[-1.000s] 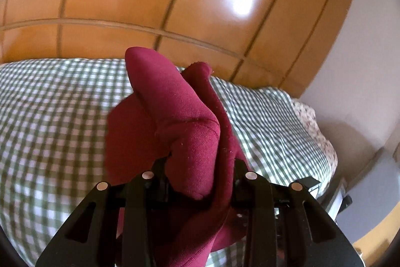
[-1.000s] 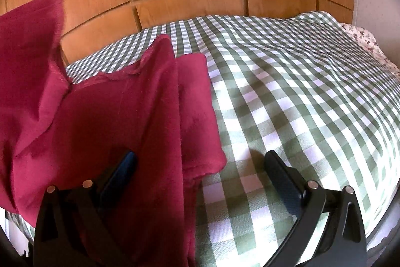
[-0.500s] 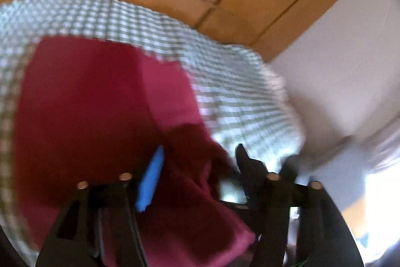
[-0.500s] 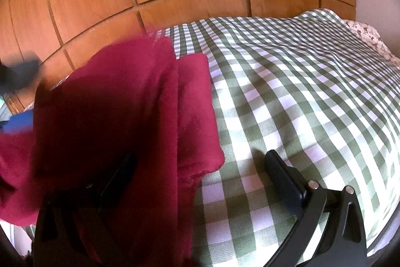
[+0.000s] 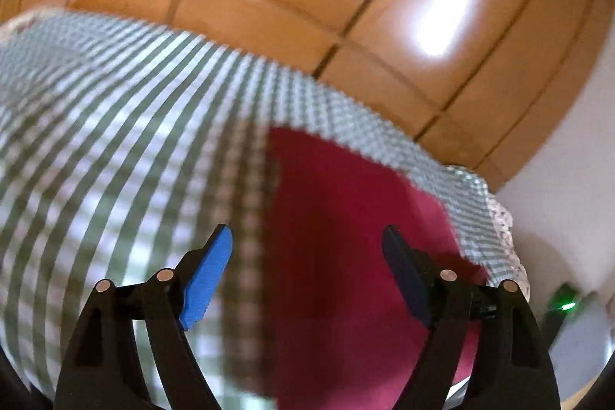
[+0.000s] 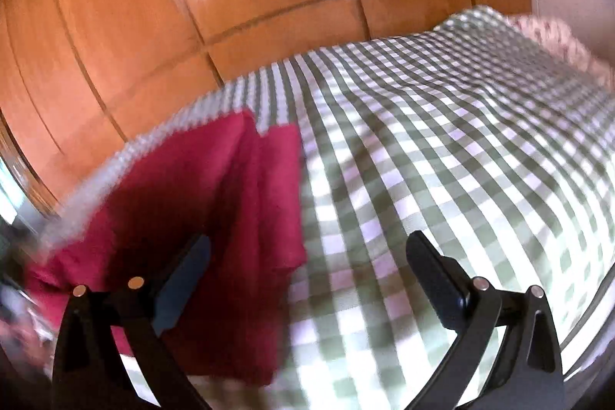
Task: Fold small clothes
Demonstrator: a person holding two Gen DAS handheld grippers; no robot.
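Crimson garment [image 5: 346, 237] lies dropped on the checked bed [image 6: 442, 141]; our left tongs [image 5: 307, 275], just opening, and right tongs [image 6: 307, 279], narrowing slightly, stand spread and empty, freeing it for folding.

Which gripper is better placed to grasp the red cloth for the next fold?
Left, probably: the left gripper is open directly over the red cloth. The right gripper mostly faces the checked bedcover.
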